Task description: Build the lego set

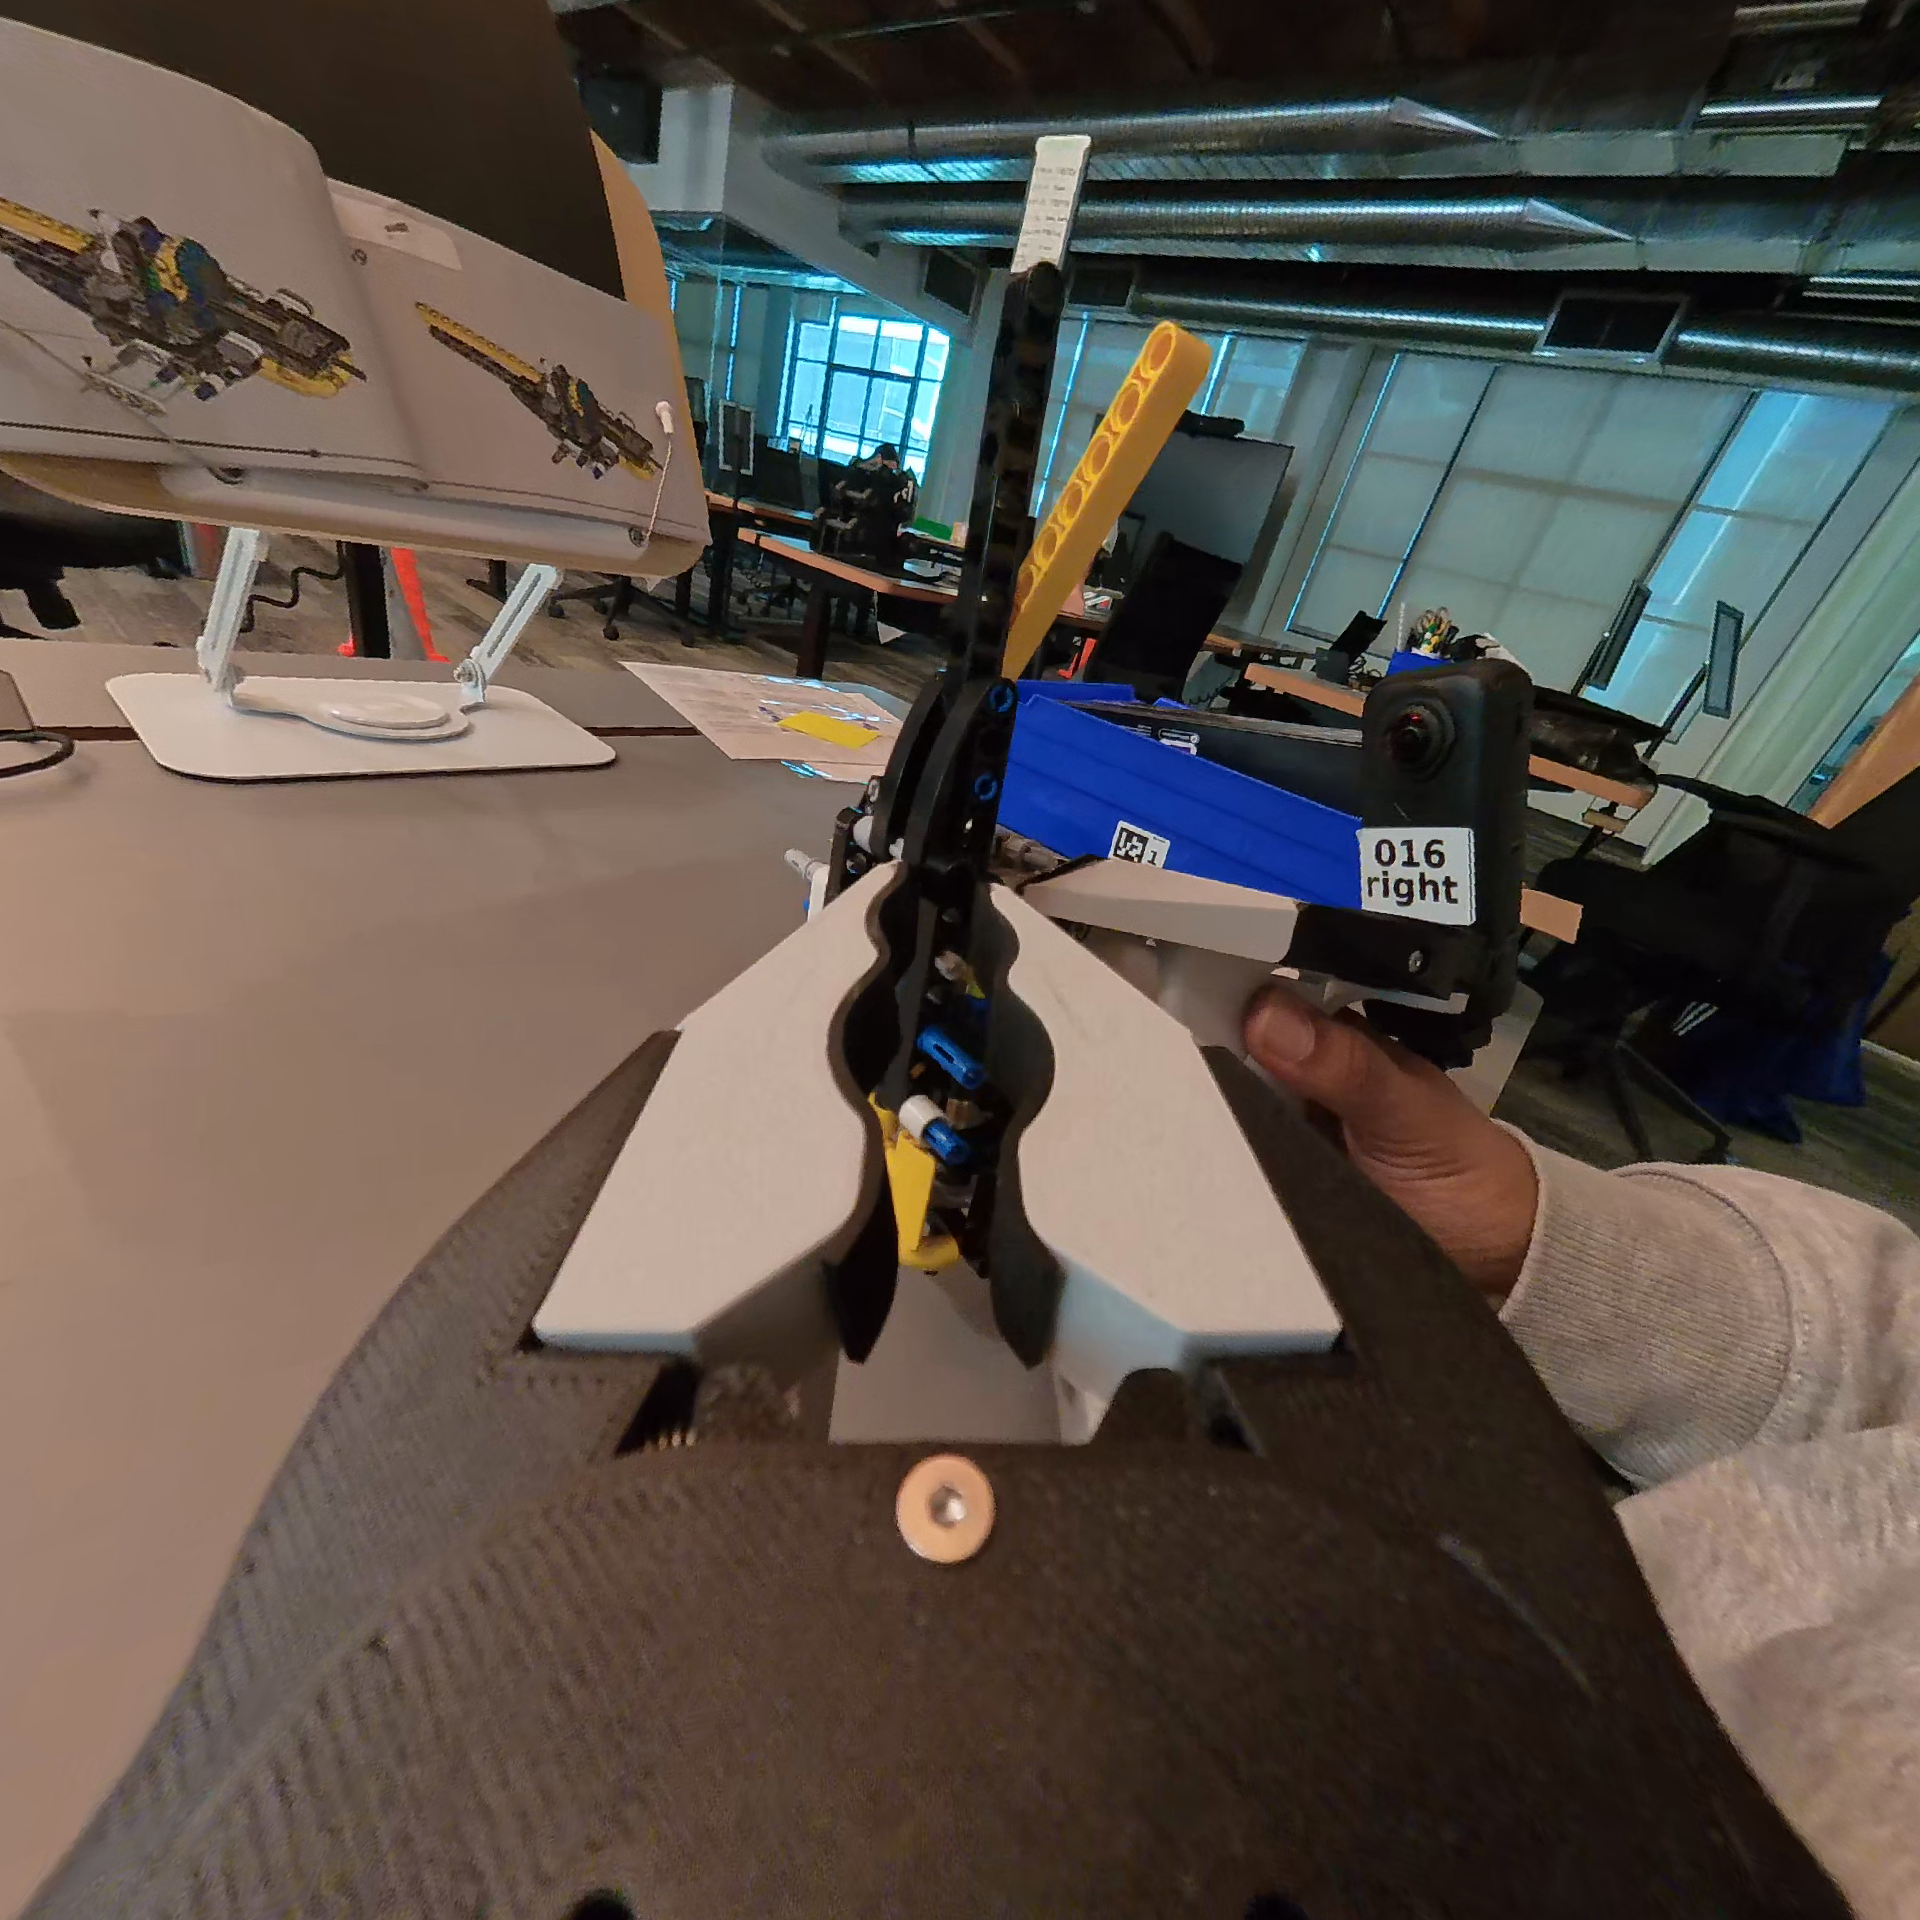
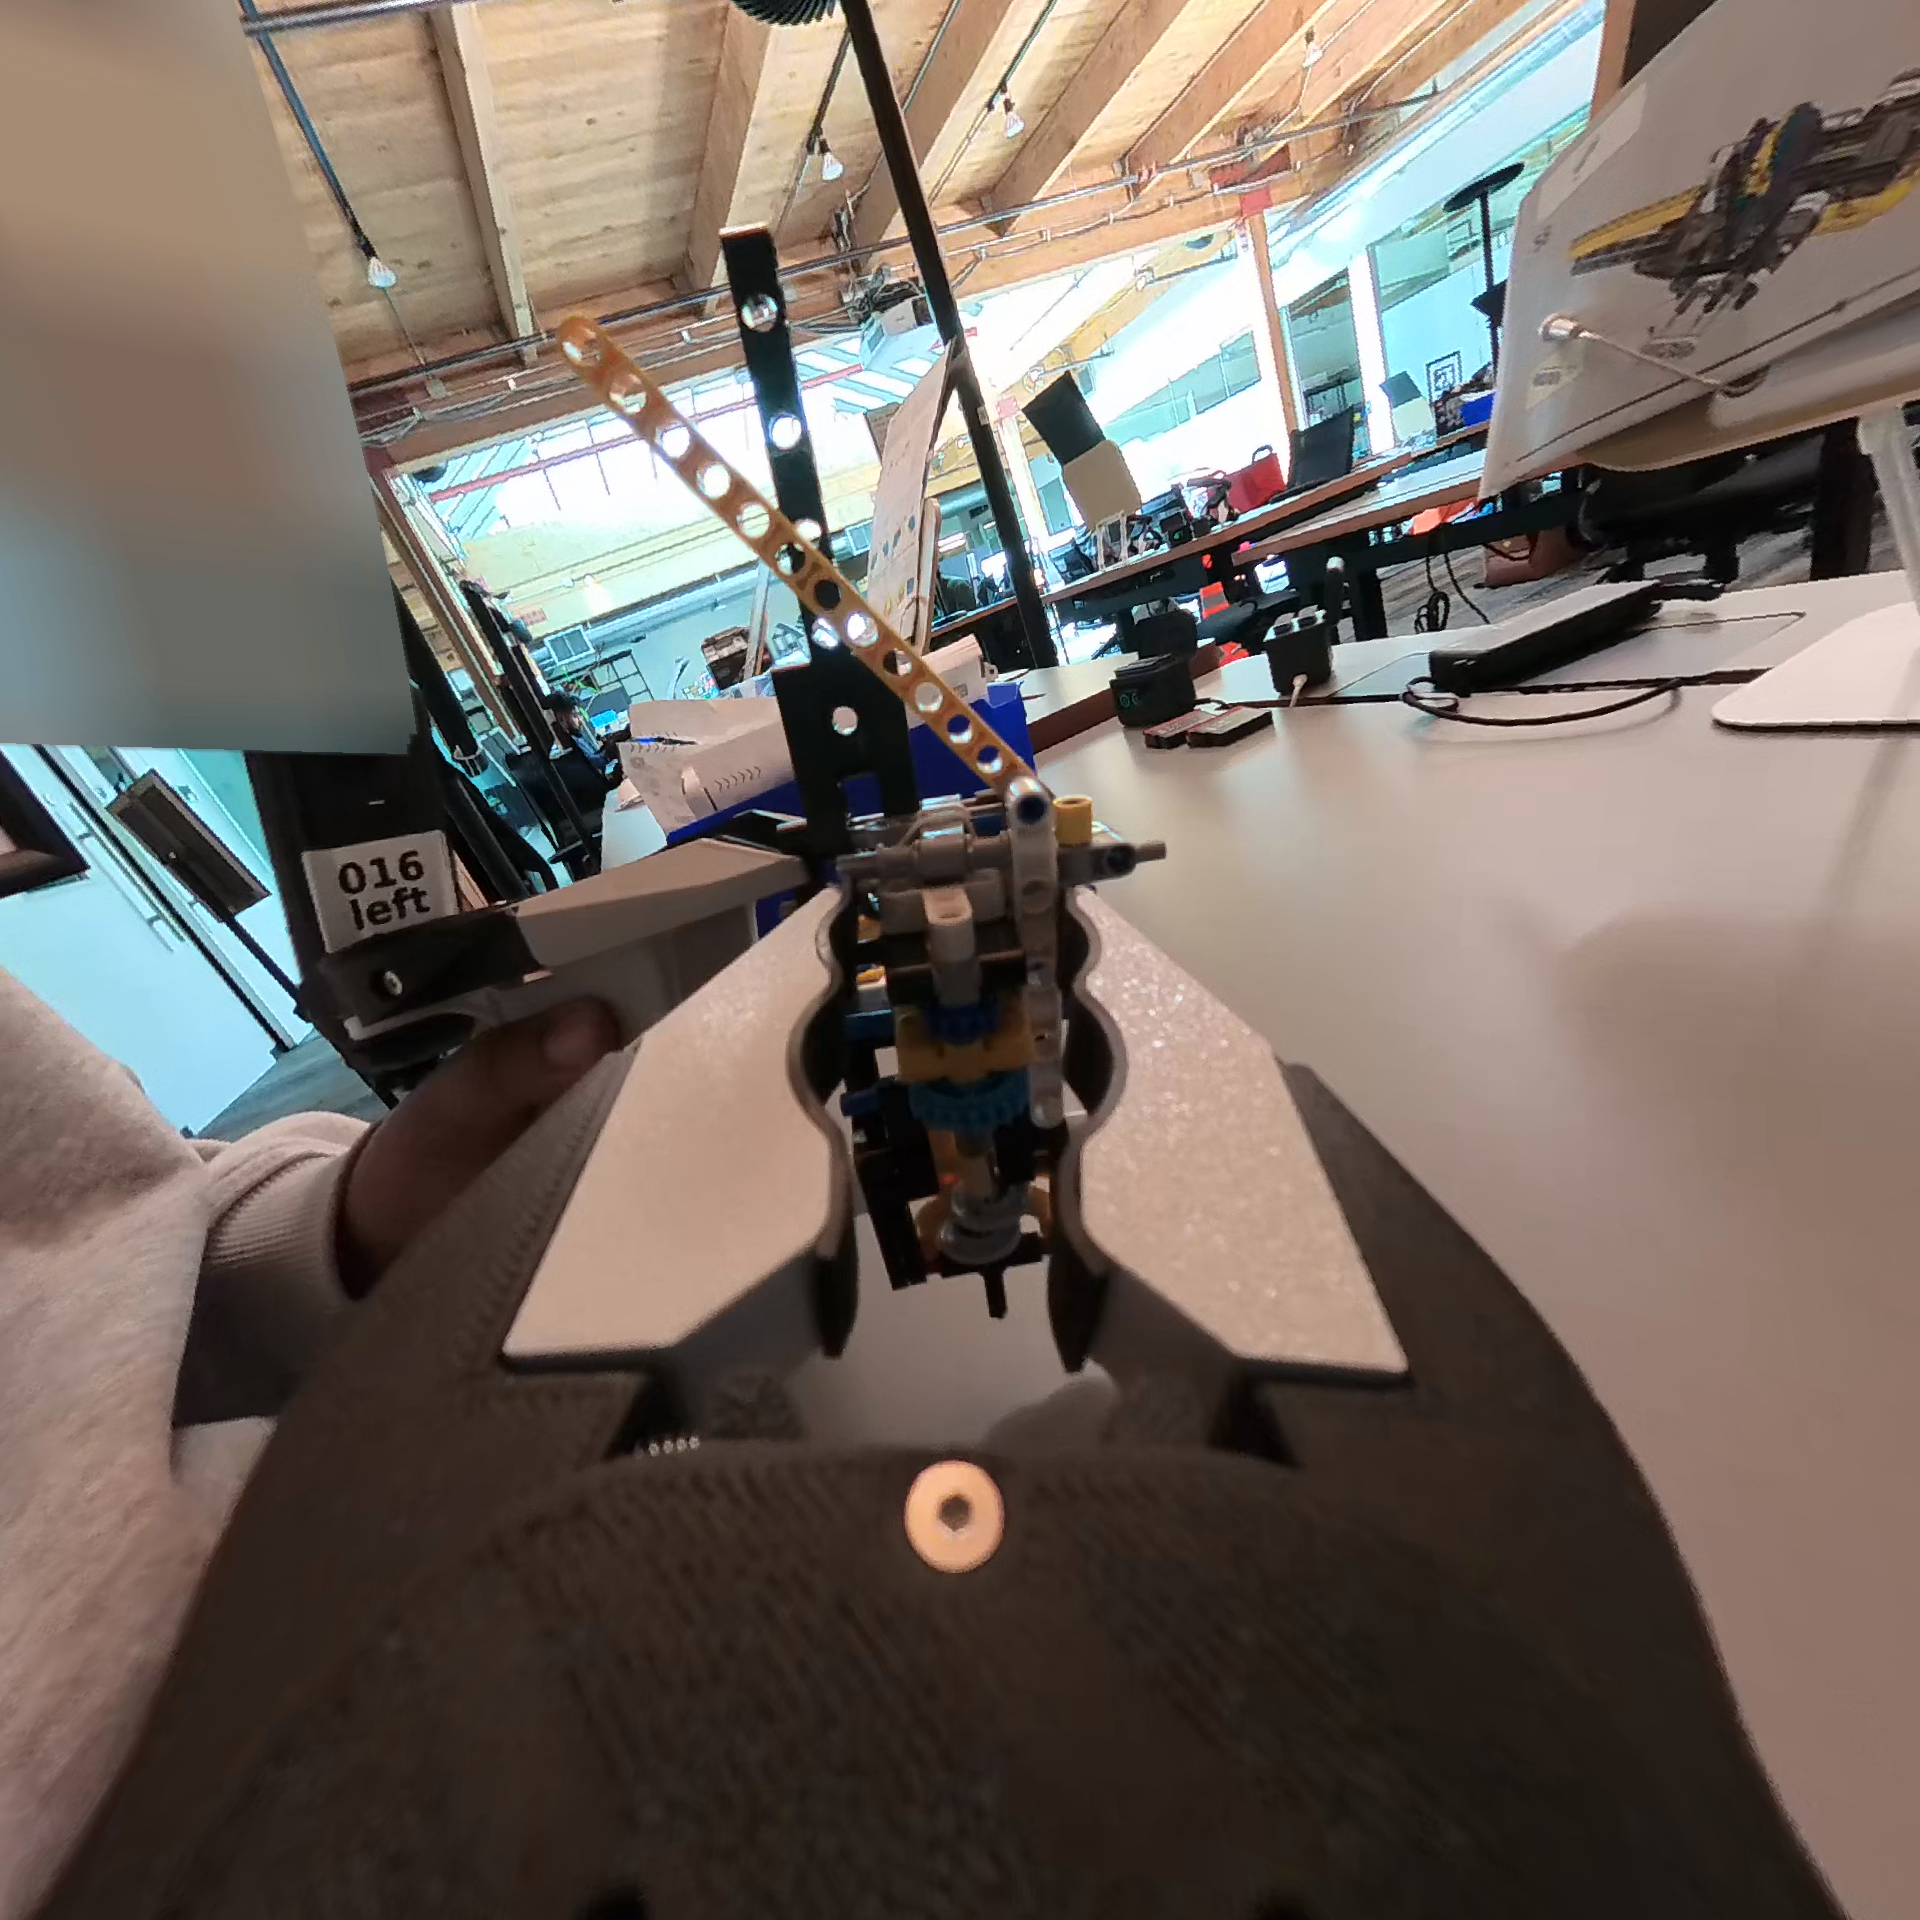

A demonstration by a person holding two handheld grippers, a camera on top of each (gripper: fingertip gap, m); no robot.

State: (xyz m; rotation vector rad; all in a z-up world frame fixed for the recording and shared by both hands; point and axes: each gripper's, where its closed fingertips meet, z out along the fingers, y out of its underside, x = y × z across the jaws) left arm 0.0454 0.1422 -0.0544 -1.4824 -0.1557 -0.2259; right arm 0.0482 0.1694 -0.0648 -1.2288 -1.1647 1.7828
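Observation:
A partly built lego model [image 1: 940, 1101] of black, yellow, blue and grey parts is held above the table by both grippers. A long black beam [image 1: 1023, 436] and a yellow beam [image 1: 1112, 468] stick up from it. My left gripper [image 1: 940, 883] is shut on the model's narrow side. The right gripper's grey finger [image 1: 1143, 904] reaches in from the right. In the right wrist view my right gripper [image 2: 956, 904] is shut on the model [image 2: 966, 1039], with its gears facing me. The yellow beam [image 2: 748, 509] leans left across the black beam [image 2: 774, 416]. The left gripper's finger [image 2: 665, 894] comes in from the left.
An open instruction booklet [image 1: 343, 343] rests on a white stand [image 1: 353, 727] at the back left of the grey table [image 1: 312, 987]. A blue bin [image 1: 1174, 790] stands behind the model. Small black devices [image 2: 1205, 727] and a cable [image 2: 1507, 707] lie farther back. My left and right fingertips are right by each other.

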